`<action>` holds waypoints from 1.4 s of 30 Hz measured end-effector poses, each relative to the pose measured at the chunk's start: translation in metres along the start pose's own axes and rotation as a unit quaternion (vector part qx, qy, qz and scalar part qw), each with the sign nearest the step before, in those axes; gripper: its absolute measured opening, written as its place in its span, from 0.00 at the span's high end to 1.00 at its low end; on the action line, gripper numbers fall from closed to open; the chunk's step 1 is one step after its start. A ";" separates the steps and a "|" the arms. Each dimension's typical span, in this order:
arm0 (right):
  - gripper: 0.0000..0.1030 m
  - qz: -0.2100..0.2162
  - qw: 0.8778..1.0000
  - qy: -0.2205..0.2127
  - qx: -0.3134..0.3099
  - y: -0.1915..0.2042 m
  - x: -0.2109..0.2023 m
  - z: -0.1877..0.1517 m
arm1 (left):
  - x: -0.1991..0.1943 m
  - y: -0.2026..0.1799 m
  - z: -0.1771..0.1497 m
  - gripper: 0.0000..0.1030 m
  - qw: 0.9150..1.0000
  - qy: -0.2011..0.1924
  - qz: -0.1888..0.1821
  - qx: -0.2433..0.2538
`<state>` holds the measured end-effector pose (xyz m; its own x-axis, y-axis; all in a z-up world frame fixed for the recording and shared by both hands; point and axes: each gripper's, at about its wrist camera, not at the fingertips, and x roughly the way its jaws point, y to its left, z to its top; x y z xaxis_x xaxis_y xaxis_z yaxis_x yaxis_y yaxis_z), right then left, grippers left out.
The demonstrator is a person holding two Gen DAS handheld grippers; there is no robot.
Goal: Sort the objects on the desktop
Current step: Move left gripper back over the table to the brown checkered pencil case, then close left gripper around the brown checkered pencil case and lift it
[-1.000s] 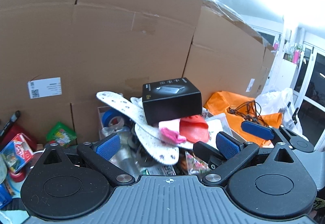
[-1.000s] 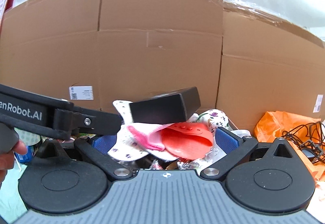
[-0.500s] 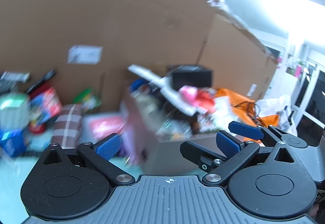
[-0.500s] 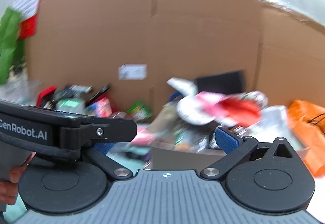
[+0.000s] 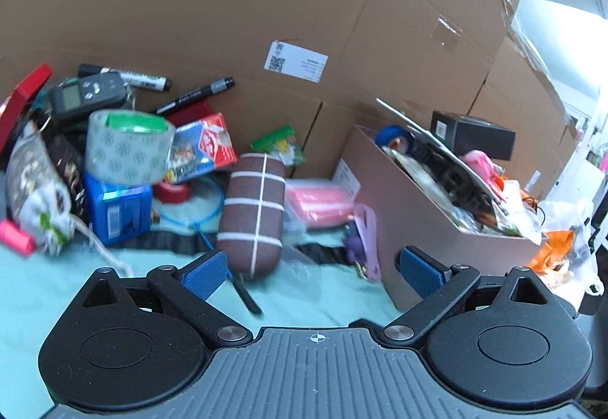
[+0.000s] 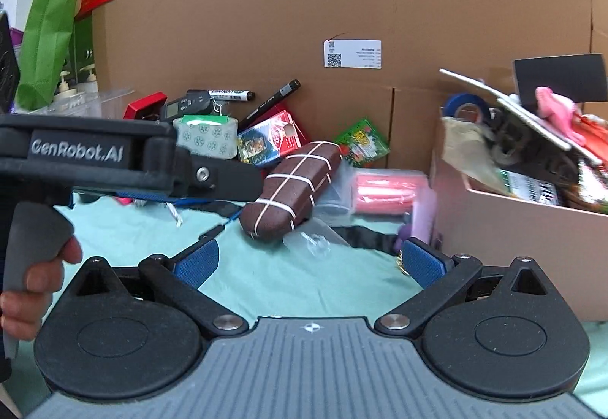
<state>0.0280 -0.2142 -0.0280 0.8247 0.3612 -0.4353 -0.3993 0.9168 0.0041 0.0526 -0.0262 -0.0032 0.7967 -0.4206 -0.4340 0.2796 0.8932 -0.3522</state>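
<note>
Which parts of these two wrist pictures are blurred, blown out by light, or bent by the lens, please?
Left wrist view: the window area at far right is blown out white, the pile's left edge near the pink block is smeared, and the cardboard wall bows from fisheye. Right wrist view: the overfilled box at right is motion-blurred, while the brown case stays fairly sharp.

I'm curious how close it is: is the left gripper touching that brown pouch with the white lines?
Apart. In the left wrist view, the left gripper stands open, with mint cloth visible between its fingers and the brown pouch.
</note>
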 end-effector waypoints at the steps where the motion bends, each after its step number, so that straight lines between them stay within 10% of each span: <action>1: 0.02 0.002 1.000 0.001 0.002 0.000 0.005 0.002 | 0.005 0.002 0.004 0.02 1.000 0.003 0.000 0.003; 27: 0.35 0.054 0.994 0.036 0.092 -0.019 0.126 0.026 | 0.138 0.050 0.044 0.20 0.993 0.114 0.002 0.021; 42: 0.31 0.063 0.993 0.051 0.091 -0.016 0.126 0.020 | 0.138 0.051 0.039 0.36 0.989 0.146 0.007 -0.018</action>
<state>0.1463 -0.1794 -0.0650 0.7235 0.4648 -0.5103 -0.4106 0.8841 0.2231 0.1974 -0.0324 -0.0490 0.6108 -0.4404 -0.6580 0.2463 0.8955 -0.3708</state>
